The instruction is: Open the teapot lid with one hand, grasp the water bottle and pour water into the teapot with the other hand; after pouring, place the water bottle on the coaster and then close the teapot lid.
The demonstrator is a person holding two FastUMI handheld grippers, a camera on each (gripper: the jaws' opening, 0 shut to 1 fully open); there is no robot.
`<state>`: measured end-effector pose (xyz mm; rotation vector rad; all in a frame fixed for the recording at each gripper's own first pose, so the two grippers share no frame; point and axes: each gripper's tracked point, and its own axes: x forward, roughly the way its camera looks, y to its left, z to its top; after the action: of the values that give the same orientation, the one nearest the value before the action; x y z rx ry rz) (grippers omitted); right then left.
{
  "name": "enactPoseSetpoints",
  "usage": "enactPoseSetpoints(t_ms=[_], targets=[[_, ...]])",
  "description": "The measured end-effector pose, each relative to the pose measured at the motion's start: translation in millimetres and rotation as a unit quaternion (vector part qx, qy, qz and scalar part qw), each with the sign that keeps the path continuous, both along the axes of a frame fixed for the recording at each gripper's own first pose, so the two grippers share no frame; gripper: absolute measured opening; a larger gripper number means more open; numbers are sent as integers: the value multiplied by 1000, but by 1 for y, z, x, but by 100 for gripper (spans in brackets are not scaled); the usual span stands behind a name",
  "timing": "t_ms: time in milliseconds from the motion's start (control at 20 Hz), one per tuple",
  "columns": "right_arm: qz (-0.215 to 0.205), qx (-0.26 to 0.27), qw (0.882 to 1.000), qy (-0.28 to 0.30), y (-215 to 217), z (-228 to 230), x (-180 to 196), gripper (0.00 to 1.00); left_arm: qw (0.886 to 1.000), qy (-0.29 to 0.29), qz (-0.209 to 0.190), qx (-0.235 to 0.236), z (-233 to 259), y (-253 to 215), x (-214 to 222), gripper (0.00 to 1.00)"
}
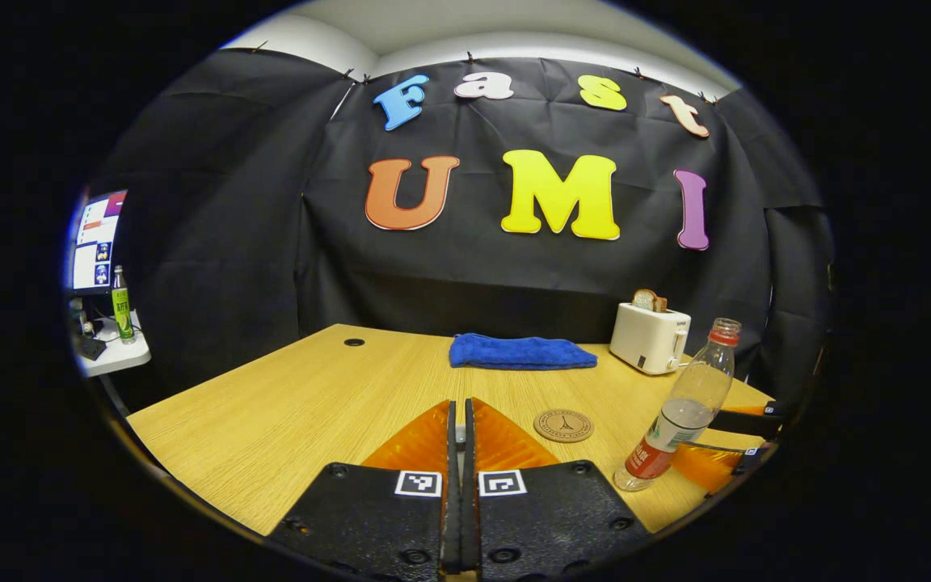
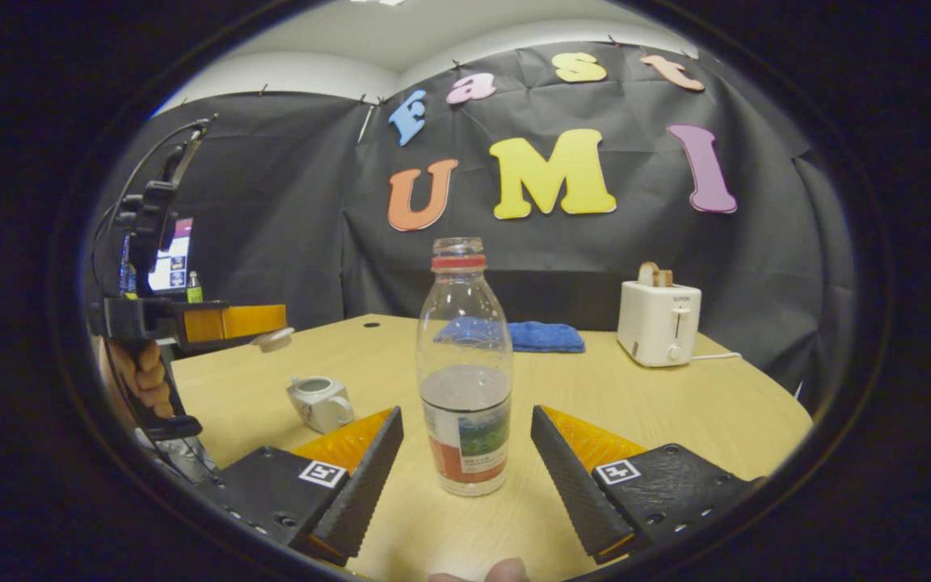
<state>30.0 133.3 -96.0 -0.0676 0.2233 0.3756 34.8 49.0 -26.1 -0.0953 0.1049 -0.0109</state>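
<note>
A clear water bottle [image 2: 465, 380] with no cap and a red neck ring stands on the wooden table [image 2: 676, 420], partly filled. My right gripper [image 2: 465, 453] is open, one finger on each side of the bottle's base, with gaps to it. A small pale teapot [image 2: 320, 402] sits to the left with its top open. Above it my left gripper [image 2: 278, 325], held by a hand [image 2: 142, 376], is shut on the teapot lid [image 2: 274, 340]. In the left gripper view my left gripper [image 1: 461, 404] has its fingers nearly together. The round coaster [image 1: 563, 425] lies just right of it, then the bottle [image 1: 680, 412] and my right gripper [image 1: 708, 440].
A folded blue cloth [image 1: 522, 352] lies at the back of the table [image 1: 288, 404]. A white toaster [image 1: 650, 335] with bread stands at the back right. Beyond the left edge, a side shelf carries a monitor [image 1: 98, 242] and a green bottle [image 1: 121, 305].
</note>
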Motion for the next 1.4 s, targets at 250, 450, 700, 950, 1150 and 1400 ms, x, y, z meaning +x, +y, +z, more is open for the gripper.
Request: enactPoseSetpoints(t_ms=[250, 450, 700, 950, 1150, 1400], targets=[[-19, -2, 1000, -24, 6, 11, 19, 96, 1000, -5, 4, 20, 3, 12, -1, 3], [-23, -8, 999, -21, 12, 11, 24, 77, 1000, -4, 1, 24, 3, 17, 2, 3], [-6, -125, 991, -41, 17, 28, 41, 70, 999, 0, -2, 33, -3, 26, 3, 3], [12, -299, 952, -55, 15, 17, 65, 71, 999, -19, -2, 39, 10, 32, 0, 0], [45, -373, 924, -72, 38, 11, 68, 71, 998, -32, -16, 45, 13, 35, -1, 2], [72, -468, 876, -97, 57, -6, 74, 71, 998, -28, -26, 43, 7, 40, 1, 3]])
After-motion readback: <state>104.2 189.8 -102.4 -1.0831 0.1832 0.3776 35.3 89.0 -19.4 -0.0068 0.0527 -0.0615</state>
